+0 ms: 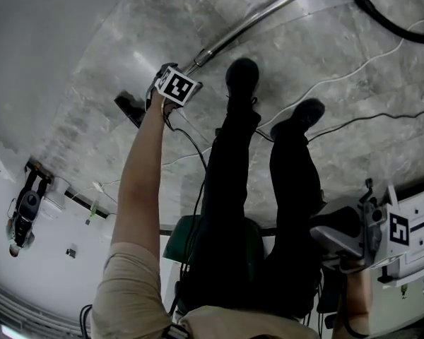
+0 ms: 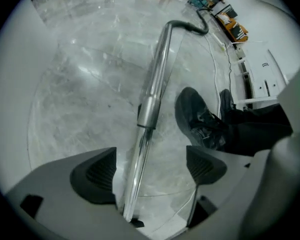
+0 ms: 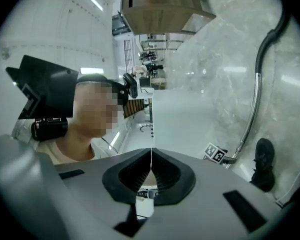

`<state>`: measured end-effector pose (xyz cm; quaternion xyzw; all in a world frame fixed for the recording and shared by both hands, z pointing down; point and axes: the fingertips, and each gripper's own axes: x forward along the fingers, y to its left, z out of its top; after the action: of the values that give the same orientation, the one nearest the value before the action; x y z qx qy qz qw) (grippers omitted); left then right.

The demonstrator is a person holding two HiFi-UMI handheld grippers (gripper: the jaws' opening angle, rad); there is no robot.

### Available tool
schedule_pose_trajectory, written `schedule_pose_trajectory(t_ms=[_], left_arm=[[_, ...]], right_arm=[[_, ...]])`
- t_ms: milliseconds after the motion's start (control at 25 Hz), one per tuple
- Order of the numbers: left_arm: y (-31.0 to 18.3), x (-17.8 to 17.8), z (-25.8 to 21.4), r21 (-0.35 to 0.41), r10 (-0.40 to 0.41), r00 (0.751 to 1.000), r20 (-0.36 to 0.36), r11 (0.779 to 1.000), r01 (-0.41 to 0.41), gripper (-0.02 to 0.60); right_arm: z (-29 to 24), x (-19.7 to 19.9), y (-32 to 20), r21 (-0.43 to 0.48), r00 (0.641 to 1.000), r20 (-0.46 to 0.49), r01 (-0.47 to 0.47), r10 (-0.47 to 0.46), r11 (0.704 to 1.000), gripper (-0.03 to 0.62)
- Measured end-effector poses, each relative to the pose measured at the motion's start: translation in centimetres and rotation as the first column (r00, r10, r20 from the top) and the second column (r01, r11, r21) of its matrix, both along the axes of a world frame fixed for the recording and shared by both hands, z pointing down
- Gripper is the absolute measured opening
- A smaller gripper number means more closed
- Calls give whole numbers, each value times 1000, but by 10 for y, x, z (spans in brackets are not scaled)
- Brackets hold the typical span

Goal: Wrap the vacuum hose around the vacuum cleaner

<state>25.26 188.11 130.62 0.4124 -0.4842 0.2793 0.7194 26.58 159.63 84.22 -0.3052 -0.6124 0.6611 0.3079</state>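
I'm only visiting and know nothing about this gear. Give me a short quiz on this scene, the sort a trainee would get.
1. True or false: the jaws of the right gripper stand wide apart.
2. What lies between the jaws of the left gripper? A) the metal vacuum tube B) a broom handle C) a cup
3. Fill in: the tube's far end joins a black ____.
Key: 1 false, they are together. 2 A, not yet pinched. 3 hose.

Left claw (image 1: 157,94) low at metal wand (image 1: 247,23) on marble floor (image 1: 92,62), black hose (image 1: 381,16) beyond, right claw (image 1: 339,235) beside legs (image 1: 230,189)
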Motion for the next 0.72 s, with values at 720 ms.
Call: schedule_pose_trajectory(t_ms=[720], left_arm=[[-13, 14, 93, -72, 52, 995, 82, 996, -46, 349]], right_arm=[[47, 16, 7, 107, 996, -36, 83, -79, 991, 5]])
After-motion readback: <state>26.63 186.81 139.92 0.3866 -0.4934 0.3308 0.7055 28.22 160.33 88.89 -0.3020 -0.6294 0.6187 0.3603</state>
